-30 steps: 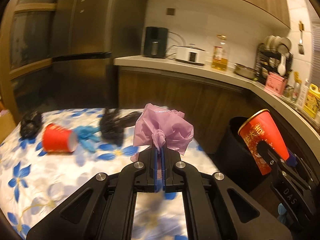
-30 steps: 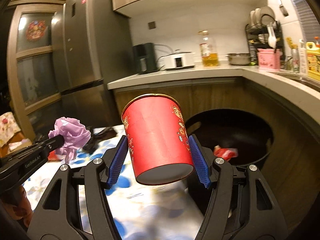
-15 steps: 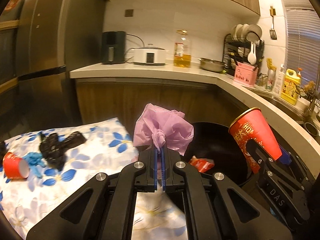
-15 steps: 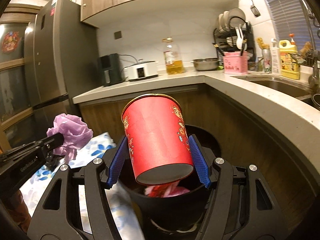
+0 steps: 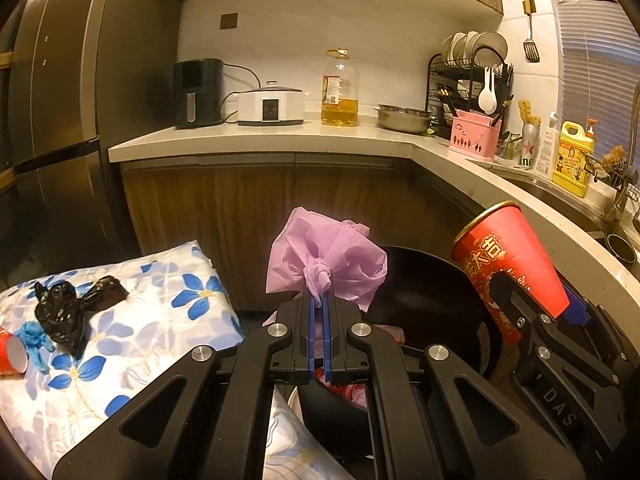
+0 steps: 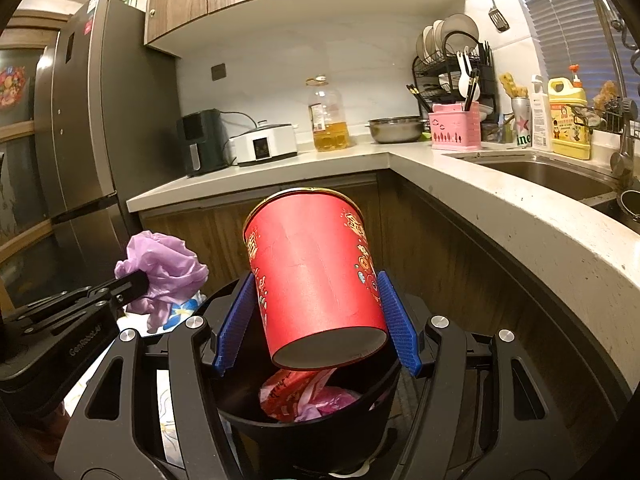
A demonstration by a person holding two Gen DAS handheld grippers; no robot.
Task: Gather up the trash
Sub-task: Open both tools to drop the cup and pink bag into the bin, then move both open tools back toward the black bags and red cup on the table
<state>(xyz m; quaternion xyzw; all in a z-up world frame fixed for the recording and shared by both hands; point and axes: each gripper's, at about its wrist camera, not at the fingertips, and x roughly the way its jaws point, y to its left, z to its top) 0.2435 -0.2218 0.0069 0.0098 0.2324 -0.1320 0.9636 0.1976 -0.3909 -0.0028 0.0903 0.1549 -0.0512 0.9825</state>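
Note:
My left gripper (image 5: 319, 304) is shut on the knot of a crumpled purple plastic bag (image 5: 326, 260) and holds it over the near rim of the black trash bin (image 5: 432, 280). It also shows in the right wrist view (image 6: 160, 272). My right gripper (image 6: 316, 312) is shut on a red paper cup (image 6: 316, 280), tilted above the bin (image 6: 320, 420), which holds red and pink wrappers (image 6: 304, 396). The cup also shows in the left wrist view (image 5: 508, 256).
A flowered tablecloth (image 5: 160, 320) at the left carries a black plastic bag (image 5: 64, 316), a blue glove (image 5: 34, 336) and a small red cup (image 5: 10, 354). The kitchen counter (image 6: 520, 220) curves round the bin on the right; wooden cabinets stand behind it.
Both grippers have swung right from the table toward the bin, each with its load. The bin now lies directly below the red cup and just beyond the purple bag.

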